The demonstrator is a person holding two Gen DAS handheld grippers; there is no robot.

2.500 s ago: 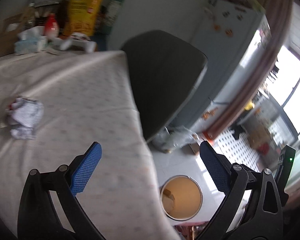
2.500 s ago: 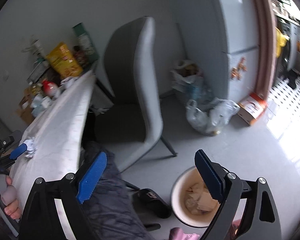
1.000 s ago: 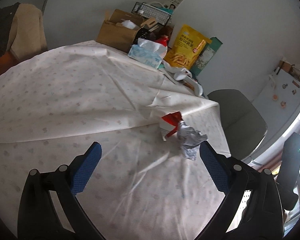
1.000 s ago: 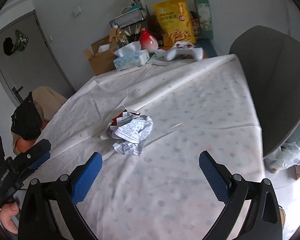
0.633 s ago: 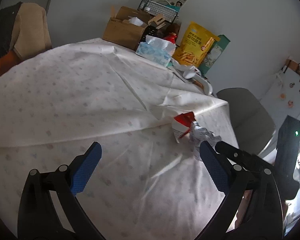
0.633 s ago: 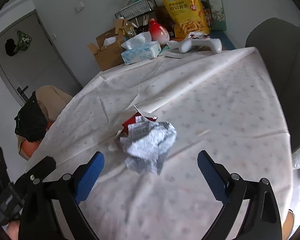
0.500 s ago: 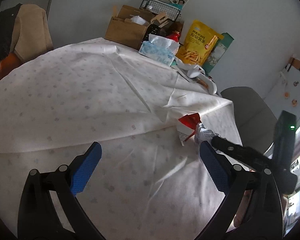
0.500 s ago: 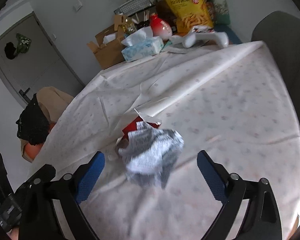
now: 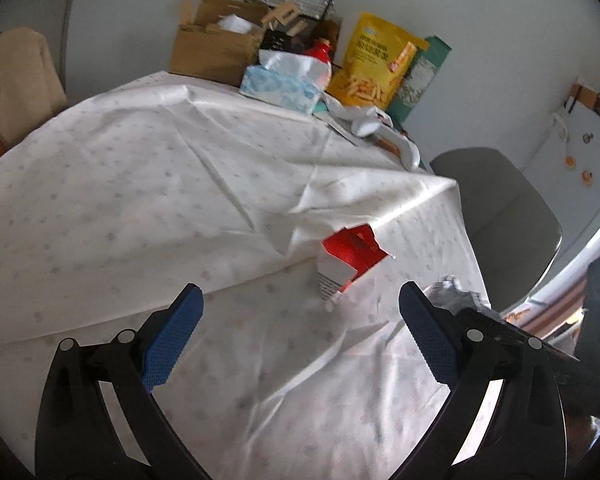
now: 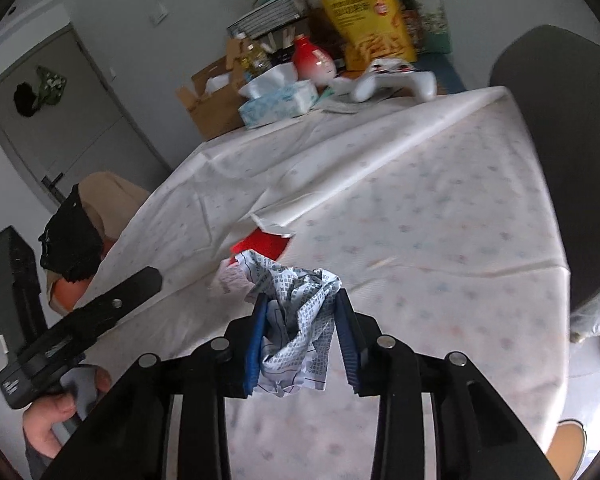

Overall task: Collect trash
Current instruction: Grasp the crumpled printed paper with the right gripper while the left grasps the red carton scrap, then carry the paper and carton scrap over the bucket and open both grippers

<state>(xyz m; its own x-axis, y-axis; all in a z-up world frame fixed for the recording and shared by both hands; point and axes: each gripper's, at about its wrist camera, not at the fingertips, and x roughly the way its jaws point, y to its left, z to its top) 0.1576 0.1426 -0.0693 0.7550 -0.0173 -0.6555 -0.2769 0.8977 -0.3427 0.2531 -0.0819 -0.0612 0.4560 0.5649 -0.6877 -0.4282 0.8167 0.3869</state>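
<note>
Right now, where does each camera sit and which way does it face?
Left wrist: on the left claw, angled down over the tablecloth toward the red carton; its open fingers show.
Right wrist: on the right claw, closing around the crumpled paper; a hand shows.
Shared: carton, paper, tissue box.

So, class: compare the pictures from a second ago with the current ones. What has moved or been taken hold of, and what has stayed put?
The right gripper has come forward over the crumpled printed paper, and its jaws, wide open a second ago, are closing with the paper between them. The left gripper has shifted sideways but remains open and empty. The red and white carton, the tissue box and the yellow snack bag stayed where they were on the tablecloth.
</note>
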